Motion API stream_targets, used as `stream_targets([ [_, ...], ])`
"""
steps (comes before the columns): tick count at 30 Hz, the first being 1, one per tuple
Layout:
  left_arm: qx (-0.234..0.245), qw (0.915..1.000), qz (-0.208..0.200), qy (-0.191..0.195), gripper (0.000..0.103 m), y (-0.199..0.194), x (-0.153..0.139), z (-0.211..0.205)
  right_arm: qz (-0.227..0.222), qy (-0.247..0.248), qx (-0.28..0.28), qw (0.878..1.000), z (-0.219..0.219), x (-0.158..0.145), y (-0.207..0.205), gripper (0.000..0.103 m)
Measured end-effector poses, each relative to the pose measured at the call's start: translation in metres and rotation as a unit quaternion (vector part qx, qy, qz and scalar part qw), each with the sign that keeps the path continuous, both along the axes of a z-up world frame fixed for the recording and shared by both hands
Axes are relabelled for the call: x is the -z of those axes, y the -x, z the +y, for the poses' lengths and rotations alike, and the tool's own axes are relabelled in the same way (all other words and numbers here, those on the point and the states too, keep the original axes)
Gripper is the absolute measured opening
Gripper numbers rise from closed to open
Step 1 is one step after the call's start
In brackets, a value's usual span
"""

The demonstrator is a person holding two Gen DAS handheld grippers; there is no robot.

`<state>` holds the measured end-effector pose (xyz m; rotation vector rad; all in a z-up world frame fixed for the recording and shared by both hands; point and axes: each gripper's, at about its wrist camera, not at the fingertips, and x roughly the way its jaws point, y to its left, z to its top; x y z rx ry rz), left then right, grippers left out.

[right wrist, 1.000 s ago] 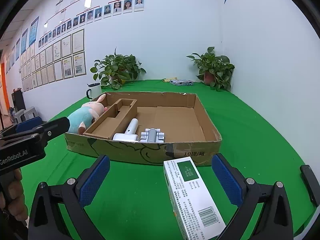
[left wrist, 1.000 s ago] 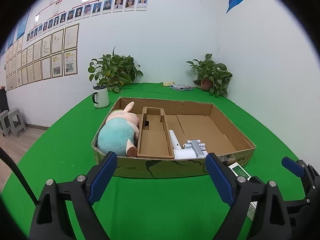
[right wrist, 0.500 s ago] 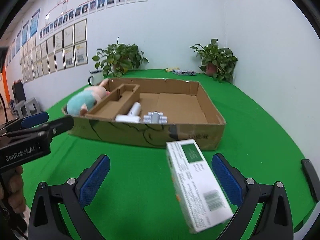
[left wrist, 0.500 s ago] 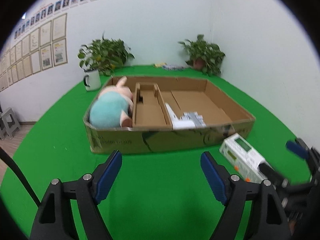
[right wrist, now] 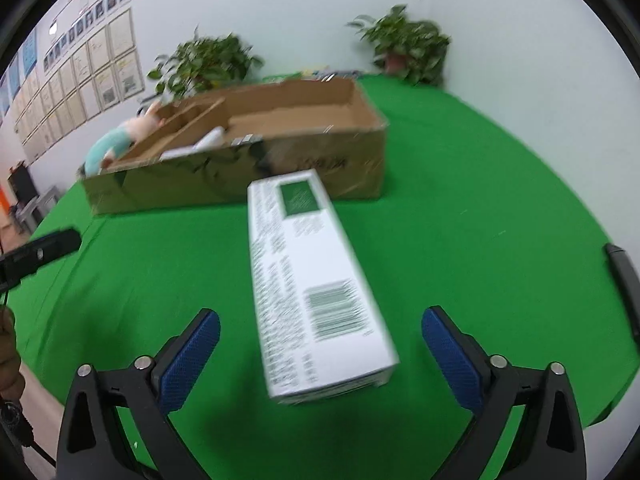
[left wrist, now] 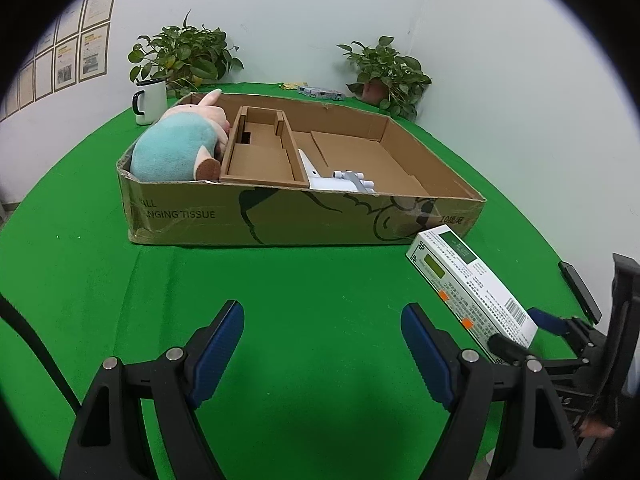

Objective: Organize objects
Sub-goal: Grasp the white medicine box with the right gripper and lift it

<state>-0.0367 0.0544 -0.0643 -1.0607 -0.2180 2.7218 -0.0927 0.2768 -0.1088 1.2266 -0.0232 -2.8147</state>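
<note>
On the green cloth: lying flat in front of the tray [left wrist: 280, 216], near its right corner, the carton [right wrist: 312, 280].
Tray contents: plush [left wrist: 176, 152] in the left bay, divider [left wrist: 260, 152] in the middle, white parts [left wrist: 344, 180] beside it.
Right gripper [right wrist: 320, 344]: straddling the carton's near end, pads apart from both sides, closing, not yet pressing.
Left gripper [left wrist: 322, 344]: standing released over bare cloth, holding nothing.
Step in hand: judging as closing on the carton for transfer into the tray.
Technique: centring the carton between both pads; squaring pads to the long sides; seating deeper before pressing; avoiding a skewed corner pinch.
Risk: crushing thin card by over-squeezing; sliding on cloth.
</note>
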Motion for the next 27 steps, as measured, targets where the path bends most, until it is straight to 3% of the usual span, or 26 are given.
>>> stream_targets([
  [1,0.000,1.0000,-0.001,0.002,0.081,0.000,0.000,-0.001,-0.004,-0.003,-0.004,1.000,-0.004,0.002,0.000,0.085],
  [2,-0.001,1.0000,-0.001,0.006,0.081,-0.001,0.000,-0.002,-0.010,-0.011,-0.007,1.000,-0.009,0.006,0.003,0.069],
  [3,-0.003,1.0000,-0.001,0.007,0.081,0.000,0.000,-0.004,-0.013,-0.012,-0.007,1.000,-0.015,0.009,0.004,0.060],
  [6,-0.010,0.9999,-0.002,0.000,0.081,0.001,-0.002,-0.013,0.000,0.038,-0.020,0.999,-0.028,0.006,-0.001,0.060],
  [8,-0.010,0.9999,-0.006,-0.006,0.081,0.003,-0.003,-0.018,0.011,0.054,-0.052,0.997,-0.042,0.000,-0.006,0.065],
  [9,-0.008,0.9999,-0.010,-0.010,0.081,0.005,-0.003,-0.018,0.020,0.056,-0.072,0.996,-0.052,-0.003,-0.009,0.086],
  [10,0.000,0.9997,-0.018,-0.017,0.081,0.007,-0.002,-0.018,0.023,0.058,-0.079,0.995,-0.056,-0.004,-0.011,0.099],
  [11,0.011,0.9991,-0.029,-0.028,0.081,0.009,0.001,-0.016,0.026,0.062,-0.087,0.994,-0.061,-0.005,-0.012,0.103],
  [16,0.071,0.9871,-0.091,-0.111,0.081,0.021,0.020,-0.006,0.008,0.038,-0.107,0.993,-0.082,0.006,-0.012,0.102],
  [19,0.091,0.9801,-0.112,-0.136,0.081,0.027,0.029,0.005,0.001,0.005,-0.097,0.995,-0.089,0.013,-0.008,0.102],
  [22,0.107,0.9716,-0.133,-0.164,0.081,0.032,0.037,0.014,-0.004,-0.009,-0.092,0.996,-0.090,0.014,-0.009,0.093],
  [26,0.124,0.9621,-0.148,-0.193,0.081,0.030,0.042,0.020,-0.013,-0.013,-0.085,0.996,-0.088,0.015,-0.012,0.065],
  [27,0.127,0.9607,-0.149,-0.197,0.081,0.029,0.043,0.021,-0.016,-0.013,-0.082,0.996,-0.087,0.016,-0.013,0.063],
])
